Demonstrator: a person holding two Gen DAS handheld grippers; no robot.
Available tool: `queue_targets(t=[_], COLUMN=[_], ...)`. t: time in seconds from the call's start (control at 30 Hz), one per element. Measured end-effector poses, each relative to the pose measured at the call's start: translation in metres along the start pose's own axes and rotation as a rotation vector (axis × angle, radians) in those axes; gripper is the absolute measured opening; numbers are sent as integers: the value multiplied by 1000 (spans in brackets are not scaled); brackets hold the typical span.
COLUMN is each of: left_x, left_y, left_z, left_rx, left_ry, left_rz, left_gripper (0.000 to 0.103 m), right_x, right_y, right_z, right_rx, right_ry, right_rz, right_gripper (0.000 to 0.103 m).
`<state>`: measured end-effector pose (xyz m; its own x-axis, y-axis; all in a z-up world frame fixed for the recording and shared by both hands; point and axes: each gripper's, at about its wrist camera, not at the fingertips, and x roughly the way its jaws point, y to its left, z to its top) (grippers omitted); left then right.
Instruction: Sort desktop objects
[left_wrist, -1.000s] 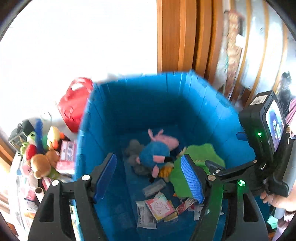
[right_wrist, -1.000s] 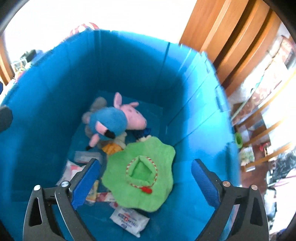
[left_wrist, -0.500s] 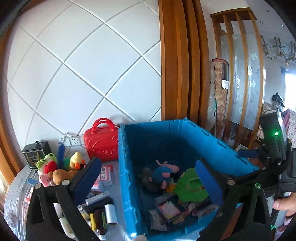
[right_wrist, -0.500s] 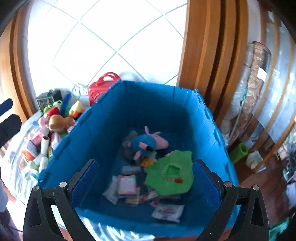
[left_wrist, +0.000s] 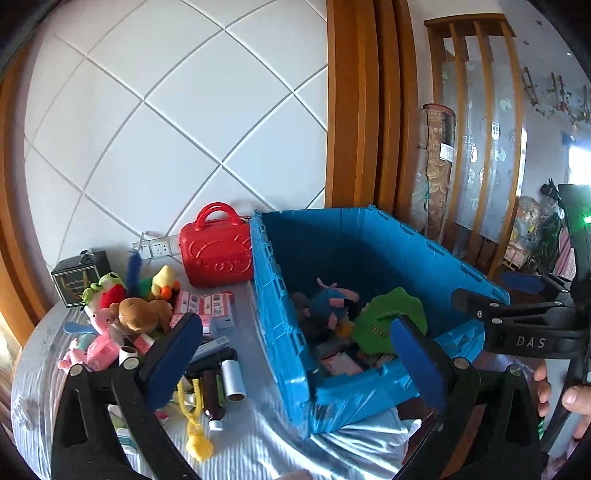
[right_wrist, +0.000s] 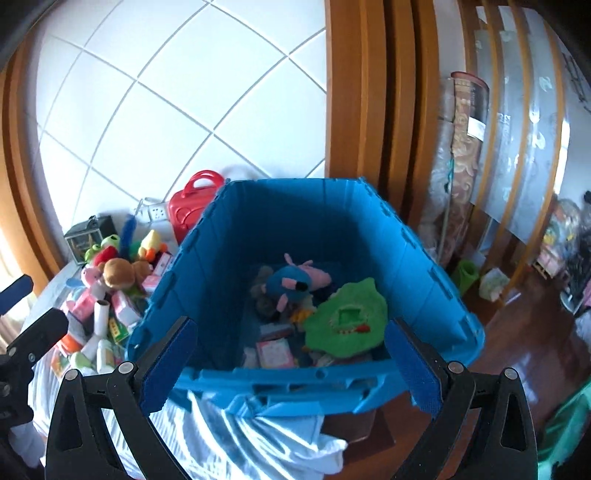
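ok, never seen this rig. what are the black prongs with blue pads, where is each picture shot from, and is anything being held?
No robot arm here: a person holds a hand-held two-finger gripper in each hand. Each gripper carries a fisheye camera that looks forward along its own fingers, so the black prongs with blue pads at the bottom of each picture are that gripper. One picture comes from the left gripper, the other from the right gripper. The right one also shows at the right edge of the left view, with a hand on it.

Both stand open and empty. Ahead is a blue crate on a cloth-covered table, holding a blue plush toy, a green plush and small packets. Beside it lie a pile of plush toys, bottles, boxes and a red toy case.
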<state>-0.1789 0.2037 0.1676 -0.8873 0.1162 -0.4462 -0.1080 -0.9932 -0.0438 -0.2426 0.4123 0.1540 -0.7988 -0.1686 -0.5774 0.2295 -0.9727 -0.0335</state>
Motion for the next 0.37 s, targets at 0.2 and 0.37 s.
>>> queue_targets(t=[0.2,0.37], left_x=[-13,-17], left_y=[6,7], left_z=[-8,-12], left_rx=[-3,0], left_ry=[17,20], left_rz=[16,3], left_gripper=[103,103], right_x=[-10,-13], right_y=[12,12], right_z=[-15,-22], right_rx=[5,9], right_ry=[-2,9], right_rz=[-8,-17], right_gripper=[103,103])
